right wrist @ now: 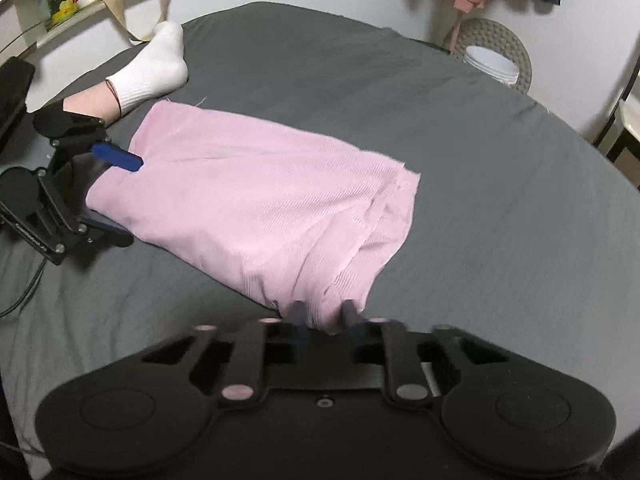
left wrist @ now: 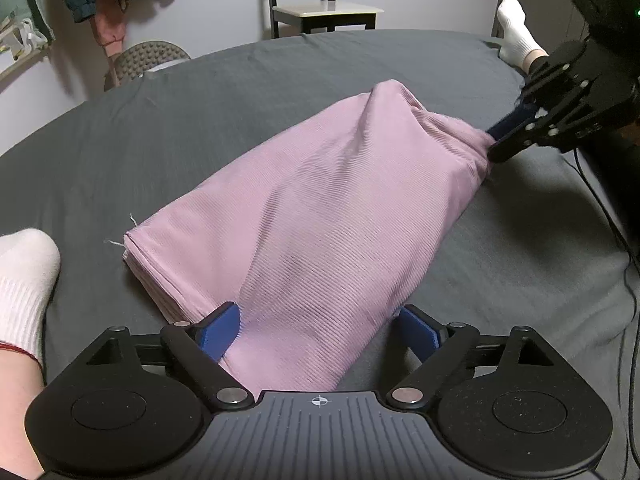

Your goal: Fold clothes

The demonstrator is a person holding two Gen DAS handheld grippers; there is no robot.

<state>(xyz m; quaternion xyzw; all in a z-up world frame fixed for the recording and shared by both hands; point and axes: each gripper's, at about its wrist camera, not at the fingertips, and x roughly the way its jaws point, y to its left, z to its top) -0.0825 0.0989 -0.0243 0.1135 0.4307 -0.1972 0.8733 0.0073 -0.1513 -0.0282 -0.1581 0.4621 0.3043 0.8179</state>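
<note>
Pink ribbed garment (left wrist: pixel 320 216) lies doubled on the grey bedsheet (left wrist: pixel 200 128), one end bunched in my nearly closed right gripper (right wrist: pixel 324 316), the other between my left gripper's (left wrist: pixel 316 328) wide-open jaws, ungripped, so lifting could undo the fold.

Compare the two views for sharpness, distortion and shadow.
Left wrist view: sharp, fisheye bends the grey bedsheet edge, soft shadow beside the pink garment. Right wrist view: right gripper smeared by motion blur at the fingers, garment beyond fairly clear.
</note>
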